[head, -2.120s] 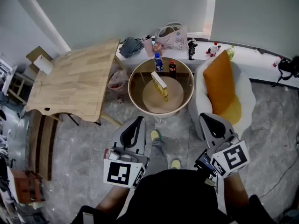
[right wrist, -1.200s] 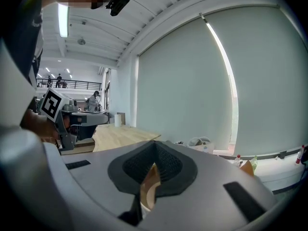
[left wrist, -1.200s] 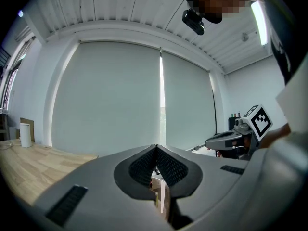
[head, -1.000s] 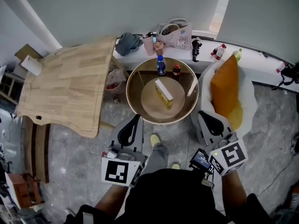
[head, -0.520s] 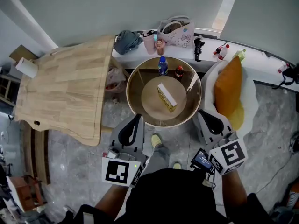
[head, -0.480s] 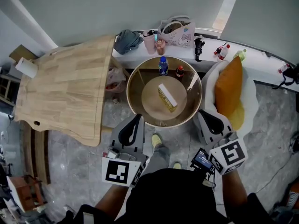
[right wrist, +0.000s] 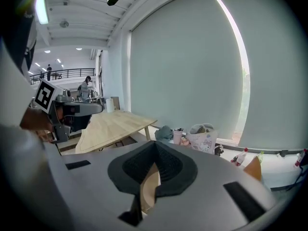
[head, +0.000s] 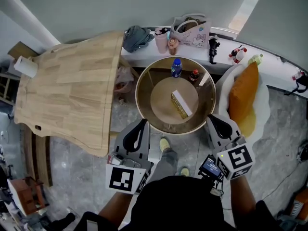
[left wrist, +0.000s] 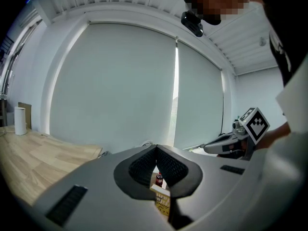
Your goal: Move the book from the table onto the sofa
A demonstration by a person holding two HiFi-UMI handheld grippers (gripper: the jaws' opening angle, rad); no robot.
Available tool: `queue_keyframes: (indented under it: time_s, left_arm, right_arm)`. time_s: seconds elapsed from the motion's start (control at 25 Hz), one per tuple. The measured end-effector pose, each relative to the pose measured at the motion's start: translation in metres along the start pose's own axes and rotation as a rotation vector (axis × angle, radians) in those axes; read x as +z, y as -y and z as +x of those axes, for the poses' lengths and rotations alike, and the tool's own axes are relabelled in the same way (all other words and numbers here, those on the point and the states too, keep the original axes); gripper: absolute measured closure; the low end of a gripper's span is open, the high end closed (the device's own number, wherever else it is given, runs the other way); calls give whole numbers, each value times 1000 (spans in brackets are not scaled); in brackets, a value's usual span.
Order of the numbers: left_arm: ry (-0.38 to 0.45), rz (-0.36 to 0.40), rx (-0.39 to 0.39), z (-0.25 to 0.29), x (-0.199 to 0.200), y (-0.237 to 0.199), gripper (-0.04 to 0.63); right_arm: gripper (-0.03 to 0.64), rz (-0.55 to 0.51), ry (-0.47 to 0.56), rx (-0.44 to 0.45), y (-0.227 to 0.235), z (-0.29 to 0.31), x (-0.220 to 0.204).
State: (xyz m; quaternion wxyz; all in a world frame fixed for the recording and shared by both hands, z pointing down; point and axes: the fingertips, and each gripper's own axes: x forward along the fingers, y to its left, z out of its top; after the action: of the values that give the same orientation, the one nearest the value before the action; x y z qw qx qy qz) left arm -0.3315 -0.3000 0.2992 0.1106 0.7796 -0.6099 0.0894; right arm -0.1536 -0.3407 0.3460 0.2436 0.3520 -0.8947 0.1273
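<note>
The book [head: 180,104], pale with a yellow spine, lies on the inner disc of the round wooden table [head: 144,76]. My left gripper [head: 139,124] hangs just outside the table's near left rim, jaws shut and empty. My right gripper [head: 215,119] is at the near right rim, beside the sofa [head: 260,105], also shut and empty. In the left gripper view the pads of the left gripper [left wrist: 155,150] meet, and the book [left wrist: 162,201] shows through the gap below them. The right gripper [right wrist: 155,146] in its own view points over the table's wood.
A blue-capped bottle [head: 176,67] and a small dark bottle [head: 194,75] stand at the table's far side. An orange cushion [head: 240,93] leans in the sofa. A large wooden table [head: 67,88] is at the left. A bag [head: 190,25] and toys [head: 213,44] line the sill.
Both grippers and the person have moved toward the round table, so the table, book and sofa now sit closer to the jaw tips. Both grippers stayed shut.
</note>
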Motion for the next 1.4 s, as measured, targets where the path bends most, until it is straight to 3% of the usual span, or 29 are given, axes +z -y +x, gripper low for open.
queue_keyframes:
  time_s: [0.2, 0.52, 1.04, 1.24, 1.4]
  left_arm:
    - [-1, 6, -11, 13, -5, -21, 588]
    - [-42, -29, -30, 43, -32, -47, 588]
    - [-135, -70, -64, 73, -88, -56, 588]
    - [-198, -56, -61, 80, -115, -64, 588]
    - [-202, -83, -41, 85, -128, -73, 588]
  right_arm:
    - [607, 42, -5, -13, 4, 36, -4]
    - [601, 26, -104, -3, 18, 86, -26]
    - [432, 44, -271, 61, 19, 138, -87]
    - [423, 39, -318, 74, 21, 164, -107]
    - [417, 14, -343, 84, 20, 182, -122]
